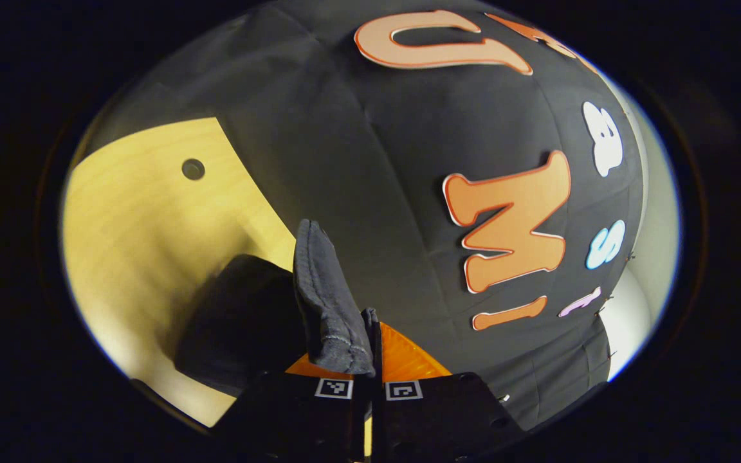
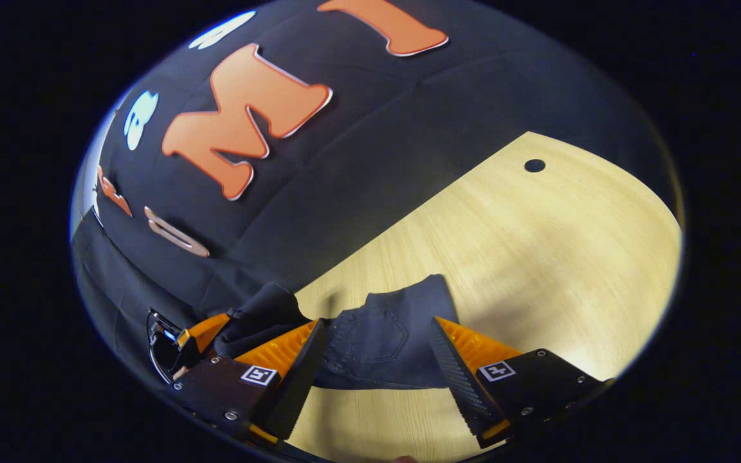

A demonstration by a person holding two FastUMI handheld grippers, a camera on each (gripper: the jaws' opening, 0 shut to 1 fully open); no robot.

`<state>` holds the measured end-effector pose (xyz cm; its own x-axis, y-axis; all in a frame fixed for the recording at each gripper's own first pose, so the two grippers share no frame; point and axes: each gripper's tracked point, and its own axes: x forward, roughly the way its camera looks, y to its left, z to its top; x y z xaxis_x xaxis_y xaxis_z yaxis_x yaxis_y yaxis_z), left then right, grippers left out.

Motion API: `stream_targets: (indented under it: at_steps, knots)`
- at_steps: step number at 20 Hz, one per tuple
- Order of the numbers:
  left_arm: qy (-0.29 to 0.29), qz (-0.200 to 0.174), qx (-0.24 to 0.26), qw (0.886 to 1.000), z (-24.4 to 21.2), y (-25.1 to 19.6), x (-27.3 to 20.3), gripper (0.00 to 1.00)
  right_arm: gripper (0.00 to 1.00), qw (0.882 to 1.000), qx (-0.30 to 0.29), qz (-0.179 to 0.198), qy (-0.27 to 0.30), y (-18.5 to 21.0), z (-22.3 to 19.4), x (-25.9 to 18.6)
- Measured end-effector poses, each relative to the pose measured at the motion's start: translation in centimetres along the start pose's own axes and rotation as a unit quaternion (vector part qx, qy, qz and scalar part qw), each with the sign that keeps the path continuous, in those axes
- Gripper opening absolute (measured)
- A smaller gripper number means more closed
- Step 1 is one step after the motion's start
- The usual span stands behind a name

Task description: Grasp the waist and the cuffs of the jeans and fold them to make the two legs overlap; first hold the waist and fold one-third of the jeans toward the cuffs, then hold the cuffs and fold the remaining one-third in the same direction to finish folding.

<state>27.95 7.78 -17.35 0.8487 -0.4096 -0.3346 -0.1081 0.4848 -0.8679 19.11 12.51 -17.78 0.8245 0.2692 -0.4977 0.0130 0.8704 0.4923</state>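
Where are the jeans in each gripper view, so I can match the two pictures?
Left gripper view: the jeans rise from bottom centre, a fold pinched between the left gripper fingers.
Right gripper view: the jeans lie low at centre on the wooden table, between the open right gripper fingers.
Shared landmark: the dark round hole in the tabletop.

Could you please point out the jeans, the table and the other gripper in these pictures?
jeans (image 2: 380, 344): right gripper view, on the back pocket.
table (image 2: 538, 238): right gripper view, on bare wood.
left gripper (image 2: 198, 333): right gripper view, on its orange finger holding cloth.
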Motion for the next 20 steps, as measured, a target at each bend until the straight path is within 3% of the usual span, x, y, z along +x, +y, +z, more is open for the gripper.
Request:
stream_targets:
  at_steps: [5,7,12,17,18,20]
  knots:
    - [0.044,0.038,0.032,0.998,-8.4,-2.1,6.1,0.05,0.98,1.000,0.008,-0.018,-0.015,-5.7,2.8,-3.1]
    - [0.067,0.063,0.068,0.993,-12.2,-1.8,8.4,0.05,0.98,1.000,0.008,-0.023,-0.016,-7.1,3.3,-3.6]
    - [0.132,0.147,0.180,0.964,-20.9,2.7,12.4,0.05,0.98,1.000,0.001,-0.030,-0.002,-9.8,3.4,-3.8]
    - [0.142,0.206,0.262,0.932,-23.0,5.7,13.3,0.04,0.98,0.999,-0.003,-0.033,0.010,-10.6,3.2,-3.7]
    - [0.142,0.215,0.268,0.928,-23.2,6.0,13.4,0.04,0.98,0.999,-0.005,-0.035,0.012,-10.8,3.1,-3.7]
    - [0.159,0.197,0.254,0.933,-24.7,6.2,13.5,0.07,0.98,0.999,-0.007,-0.035,0.015,-10.9,2.9,-3.8]
